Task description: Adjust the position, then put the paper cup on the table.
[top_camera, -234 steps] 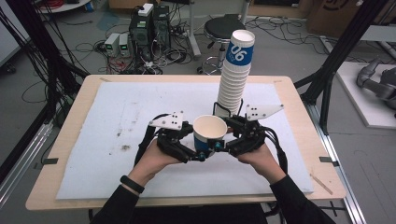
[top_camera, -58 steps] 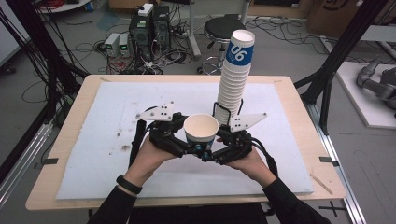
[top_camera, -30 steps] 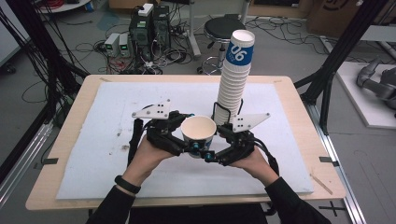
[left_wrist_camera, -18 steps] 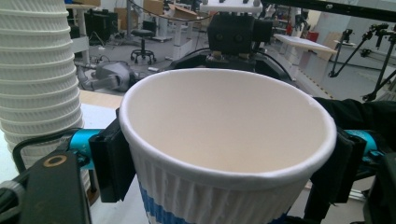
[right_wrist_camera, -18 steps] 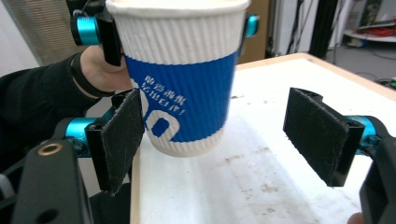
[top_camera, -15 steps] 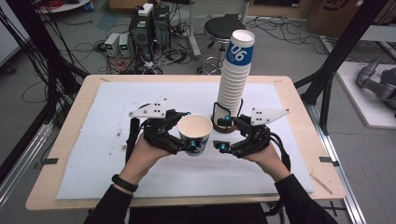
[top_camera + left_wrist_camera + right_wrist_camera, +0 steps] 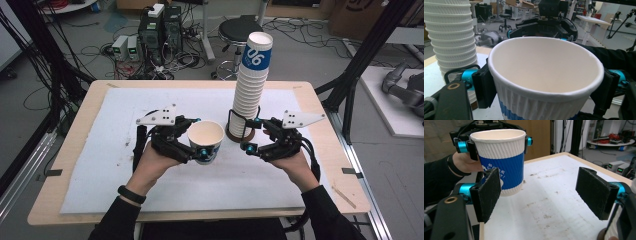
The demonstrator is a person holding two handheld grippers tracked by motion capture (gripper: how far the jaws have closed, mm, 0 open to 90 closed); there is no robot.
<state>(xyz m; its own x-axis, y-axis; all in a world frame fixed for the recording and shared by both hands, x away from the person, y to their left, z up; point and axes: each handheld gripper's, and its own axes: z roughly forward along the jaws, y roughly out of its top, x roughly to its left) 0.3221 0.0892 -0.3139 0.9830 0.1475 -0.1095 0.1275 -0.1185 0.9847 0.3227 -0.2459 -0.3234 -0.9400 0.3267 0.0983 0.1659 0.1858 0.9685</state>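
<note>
**One paper cup clamped, the other claw free**

At the left, the left claw (image 7: 196, 141) was clenched on the single paper cup (image 7: 205, 141) — its black pads pressed the ribbed wall just under the rim from opposite sides, and the cup hung upright above the white mat on the table (image 7: 75, 165), clear of it in the right gripper view. The cup looked light, thin-walled and easy to crush, with ribs that gave the pads some bite; a gentle squeeze high on the wall, where the rolled rim stiffens it, seemed the safest hold. Further right stood the tall stack of cups (image 7: 248, 90) in its dark base. Just beside that, the right claw (image 7: 253, 135) was released — jaws spread wide, nothing between them, well apart from the held cup.
</note>
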